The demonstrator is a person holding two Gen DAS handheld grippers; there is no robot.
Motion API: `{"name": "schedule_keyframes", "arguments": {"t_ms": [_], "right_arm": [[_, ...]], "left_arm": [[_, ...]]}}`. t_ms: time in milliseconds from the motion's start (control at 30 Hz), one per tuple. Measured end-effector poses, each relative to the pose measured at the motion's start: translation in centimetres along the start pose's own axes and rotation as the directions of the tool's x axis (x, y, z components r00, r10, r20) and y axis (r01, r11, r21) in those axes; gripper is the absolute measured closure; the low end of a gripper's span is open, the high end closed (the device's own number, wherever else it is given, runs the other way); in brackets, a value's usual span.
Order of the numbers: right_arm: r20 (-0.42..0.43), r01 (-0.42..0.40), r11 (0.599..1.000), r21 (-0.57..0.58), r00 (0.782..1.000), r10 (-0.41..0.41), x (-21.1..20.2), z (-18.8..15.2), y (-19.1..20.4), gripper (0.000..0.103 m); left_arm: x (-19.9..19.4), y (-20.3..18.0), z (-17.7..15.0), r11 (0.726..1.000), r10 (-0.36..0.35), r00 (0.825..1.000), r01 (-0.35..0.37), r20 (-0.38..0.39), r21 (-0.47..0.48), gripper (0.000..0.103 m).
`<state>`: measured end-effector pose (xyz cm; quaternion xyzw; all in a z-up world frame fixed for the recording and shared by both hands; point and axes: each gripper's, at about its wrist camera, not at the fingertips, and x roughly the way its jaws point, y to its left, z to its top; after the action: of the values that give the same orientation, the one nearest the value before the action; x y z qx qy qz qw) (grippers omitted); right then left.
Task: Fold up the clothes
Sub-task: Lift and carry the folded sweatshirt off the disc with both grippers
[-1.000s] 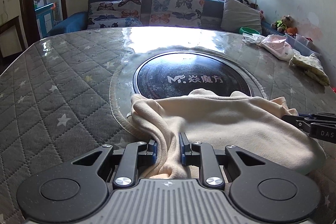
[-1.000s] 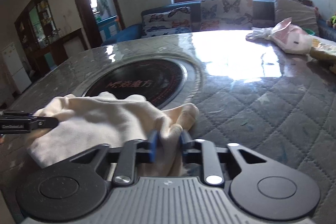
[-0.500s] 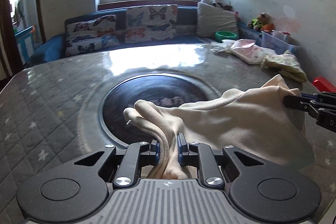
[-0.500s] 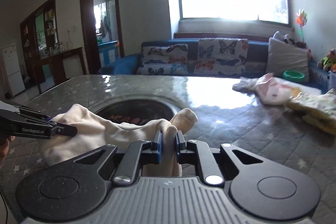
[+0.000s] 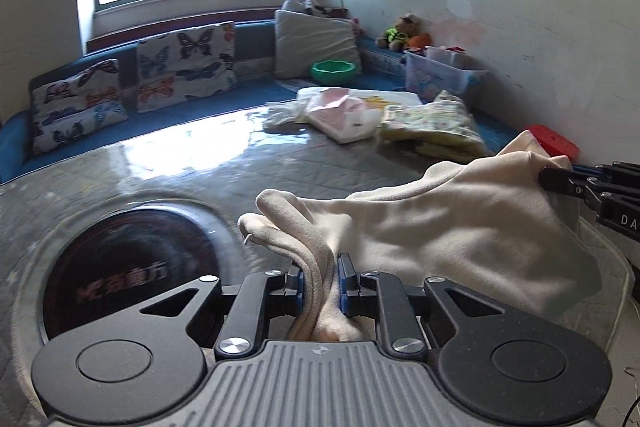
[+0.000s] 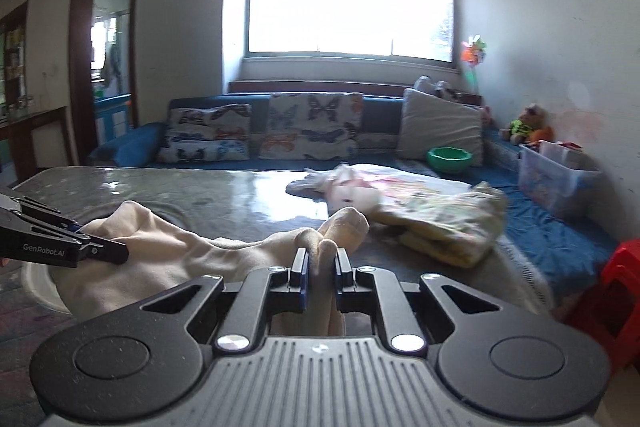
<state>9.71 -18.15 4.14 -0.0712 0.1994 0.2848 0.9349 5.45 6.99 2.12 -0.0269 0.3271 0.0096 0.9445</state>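
Note:
A cream garment (image 5: 452, 227) hangs stretched between both grippers, lifted off the quilted table (image 5: 304, 163). My left gripper (image 5: 321, 277) is shut on one bunched corner of it, the blue pads pressing the fabric. In the right wrist view my right gripper (image 6: 321, 267) is shut on the other bunched corner of the cream garment (image 6: 168, 251). Each gripper shows in the other's view: the right gripper (image 5: 560, 183) at the right edge, the left gripper (image 6: 108, 251) at the left edge. The cloth sags between them.
A round dark hotplate (image 5: 128, 267) sits in the table's middle. Folded clothes, a pink and white piece (image 5: 344, 115) and a yellow patterned one (image 5: 436, 131), lie at the table's far right. A blue sofa (image 6: 280, 135) with cushions, a green bowl (image 6: 448, 159), a plastic bin (image 6: 556, 179) and a red stool (image 6: 612, 291) stand beyond.
Both grippers have lifted the cream garment off the table and carried it to the right, toward the folded clothes. The views have swung right; the grips on the fabric are unchanged.

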Motion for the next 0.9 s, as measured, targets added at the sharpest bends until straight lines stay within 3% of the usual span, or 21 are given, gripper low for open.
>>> {"name": "schedule_keyframes", "arguments": {"t_ms": [300, 400, 500, 567, 733, 900], "right_arm": [[-0.051, 0.107, 0.993, 0.057, 0.993, -0.104, 0.9, -2.7, -5.2, 0.092], [-0.085, 0.122, 0.989, 0.080, 0.990, -0.115, 1.4, -4.0, -6.2, 0.092], [-0.131, 0.161, 0.984, 0.080, 0.980, -0.150, 2.3, -5.4, -6.9, 0.091], [-0.136, 0.178, 0.980, 0.087, 0.977, -0.165, 2.4, -5.8, -7.5, 0.090], [-0.130, 0.136, 0.985, 0.104, 0.984, -0.122, 2.7, -5.3, -7.7, 0.088], [-0.145, 0.059, 0.988, 0.141, 0.989, -0.038, 4.4, -5.0, -7.3, 0.081]], "left_arm": [[4.5, -3.7, 0.2, 0.998, -0.055, 0.997, 0.057, -0.051, 0.036, 0.086], [5.6, -3.9, -0.9, 0.997, -0.060, 0.993, 0.066, -0.101, 0.050, 0.080], [6.0, -3.7, -1.7, 0.997, -0.025, 0.991, 0.035, -0.129, 0.073, 0.072], [5.8, -3.3, -1.9, 0.997, -0.004, 0.991, 0.014, -0.135, 0.073, 0.054], [4.3, -2.4, -0.7, 0.997, 0.010, 0.996, -0.004, -0.086, 0.072, 0.052], [5.3, -2.7, 0.3, 0.997, -0.039, 0.996, 0.044, -0.077, 0.059, 0.053]]}}
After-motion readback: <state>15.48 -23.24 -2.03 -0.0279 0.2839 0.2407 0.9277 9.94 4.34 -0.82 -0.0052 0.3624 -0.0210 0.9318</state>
